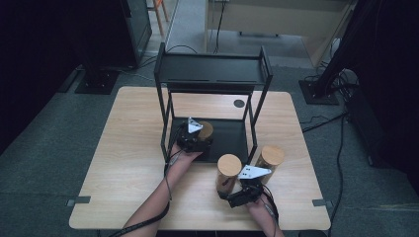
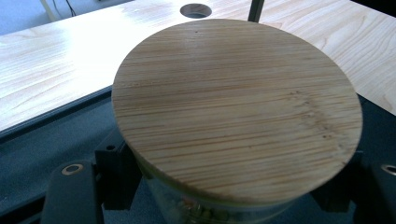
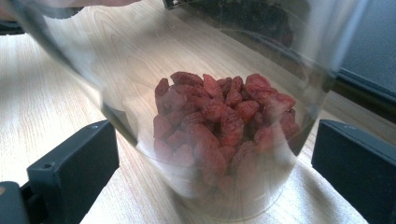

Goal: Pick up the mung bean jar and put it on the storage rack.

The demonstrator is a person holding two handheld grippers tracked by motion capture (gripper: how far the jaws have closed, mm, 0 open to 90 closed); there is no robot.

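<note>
My left gripper (image 1: 196, 139) clasped a bamboo-lidded jar (image 2: 236, 107) on the black lower shelf (image 1: 230, 140) of the rack (image 1: 212, 69). My right gripper (image 1: 236, 193) stood spread around, not touching, a glass jar of red dried berries (image 3: 219, 126) on the wooden table (image 1: 123, 163); a third jar (image 1: 269, 159) stood just beside.

Light wooden table (image 1: 123, 163) at frame centre on grey carpeted floor (image 1: 39, 168); dark cabinet (image 1: 136, 24) upper left, pale wooden furniture (image 1: 276, 19) upper centre, black stand base (image 1: 318, 91) and cables (image 1: 341, 148) at right.
</note>
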